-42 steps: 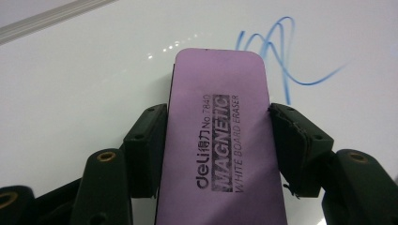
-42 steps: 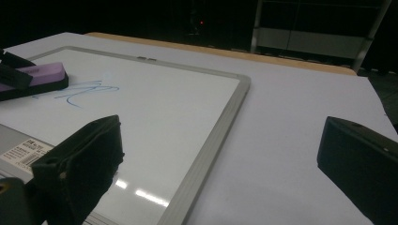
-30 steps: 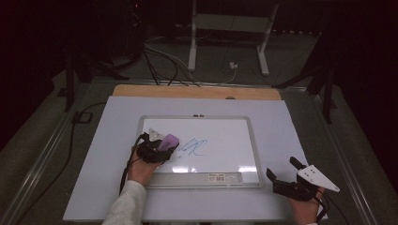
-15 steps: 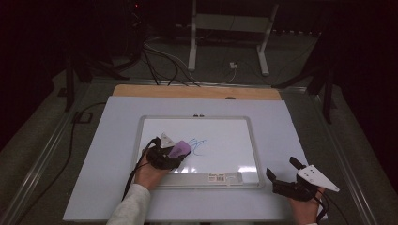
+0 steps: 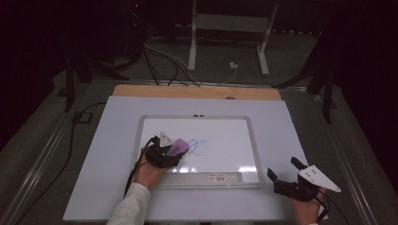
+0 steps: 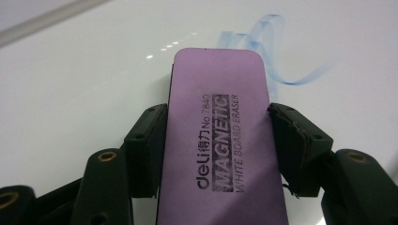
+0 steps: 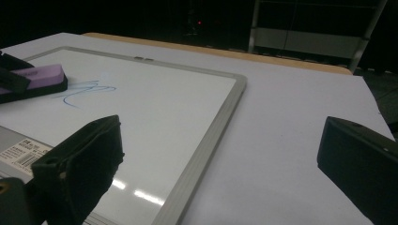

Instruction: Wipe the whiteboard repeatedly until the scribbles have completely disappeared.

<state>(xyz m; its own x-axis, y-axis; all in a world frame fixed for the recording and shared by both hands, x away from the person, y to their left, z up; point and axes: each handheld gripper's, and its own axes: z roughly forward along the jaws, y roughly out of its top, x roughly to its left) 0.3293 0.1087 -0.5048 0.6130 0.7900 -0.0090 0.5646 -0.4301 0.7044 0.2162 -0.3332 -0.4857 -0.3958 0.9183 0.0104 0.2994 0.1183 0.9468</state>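
Gripped by the left gripper [image 6: 218, 140], the purple rectangular foam eraser [image 6: 220, 136] should be kept flat across the blue scribble [image 5: 198, 146], while the right gripper [image 5: 286, 173] gapes empty.

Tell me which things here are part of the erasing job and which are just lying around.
In use:
- purple whiteboard eraser, clamped in the left gripper
- whiteboard
- blue marker scribble

Lying about:
- right gripper, open, nothing in it, beside the board
- cables on the floor
- metal stand behind the table
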